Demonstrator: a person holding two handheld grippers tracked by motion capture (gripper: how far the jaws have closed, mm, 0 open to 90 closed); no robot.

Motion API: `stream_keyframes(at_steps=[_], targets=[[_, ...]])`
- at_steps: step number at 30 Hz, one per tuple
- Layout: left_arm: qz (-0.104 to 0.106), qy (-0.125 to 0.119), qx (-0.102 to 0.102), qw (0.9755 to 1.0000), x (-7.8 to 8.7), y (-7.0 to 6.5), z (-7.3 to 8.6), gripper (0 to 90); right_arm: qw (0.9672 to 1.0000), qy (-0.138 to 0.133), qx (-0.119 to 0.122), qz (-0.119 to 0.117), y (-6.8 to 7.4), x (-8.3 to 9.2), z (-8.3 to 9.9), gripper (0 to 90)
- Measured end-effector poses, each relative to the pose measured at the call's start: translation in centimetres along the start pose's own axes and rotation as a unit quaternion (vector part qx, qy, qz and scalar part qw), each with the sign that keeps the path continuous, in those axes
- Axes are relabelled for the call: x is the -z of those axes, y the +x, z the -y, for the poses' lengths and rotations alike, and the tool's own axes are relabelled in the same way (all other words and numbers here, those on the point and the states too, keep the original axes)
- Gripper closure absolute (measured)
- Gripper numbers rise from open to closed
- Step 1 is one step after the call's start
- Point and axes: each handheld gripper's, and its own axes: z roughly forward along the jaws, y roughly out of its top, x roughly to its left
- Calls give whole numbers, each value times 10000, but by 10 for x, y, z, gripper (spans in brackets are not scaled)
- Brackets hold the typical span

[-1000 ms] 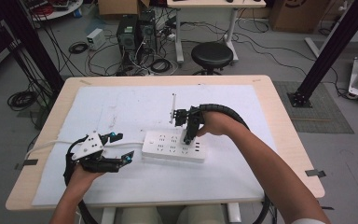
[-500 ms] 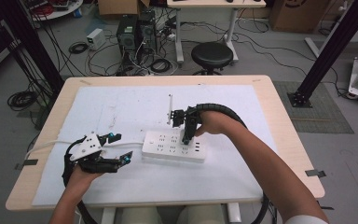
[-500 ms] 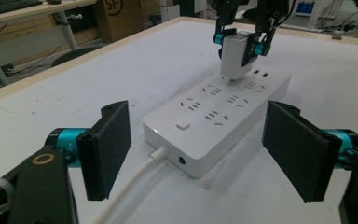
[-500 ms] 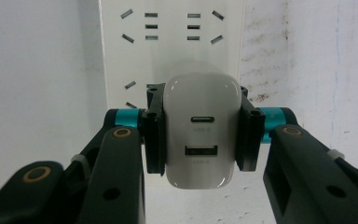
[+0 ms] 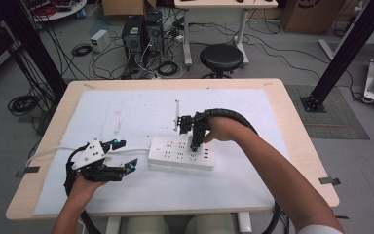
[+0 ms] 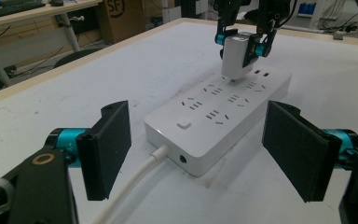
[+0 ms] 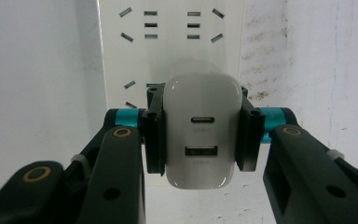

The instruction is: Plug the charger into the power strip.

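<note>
— White sheeting covers the table (image 5: 126, 107), with a power strip (image 5: 181, 155) lying mid-table. Where's the charger (image 7: 202, 135)?

— Clamped upright in the right gripper (image 7: 200, 135), its prongs at a socket on the strip.

— And the left gripper (image 5: 119, 156)?

— Jaws spread wide, holding nothing, just beside the strip's cord end.

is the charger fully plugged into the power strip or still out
Not fully in. In the left gripper view the white charger, clamped in the right gripper, stands upright with its prongs showing just above the power strip.
</note>
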Motion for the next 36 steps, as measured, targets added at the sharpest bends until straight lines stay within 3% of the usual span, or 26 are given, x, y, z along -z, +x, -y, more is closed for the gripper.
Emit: stream_keyframes(at_steps=[4, 5, 11, 12, 13, 27, 33, 36], targets=[[2, -10, -36, 10000, 1, 0, 0, 240, 9999, 30, 57, 83, 3, 0, -1, 637], [-1, -13, -21, 10000, 1, 0, 0, 240, 9998, 43, 162, 124, 3, 0, -1, 638], [-12, -22, -24, 10000, 2, 1, 1, 240, 9997, 24, 189, 158, 5, -1, -2, 637], [-5, -22, -5, 10000, 1, 1, 1, 240, 9997, 42, 179, 162, 5, -1, -3, 637], [-6, -24, -11, 10000, 1, 1, 1, 240, 9993, 225, 202, 214, 6, -7, -4, 637], [13, -10, 12, 10000, -1, 2, 2, 244, 9991, 392, 149, 23, 0, -10, -10, 639], [12, -38, 5, 10000, -1, 2, 4, 244, 9974, 710, 98, 23, 1, -14, -20, 639], [22, -49, 1, 10000, -1, 2, 4, 244, 9976, 683, 44, -46, -1, -14, -19, 640]])
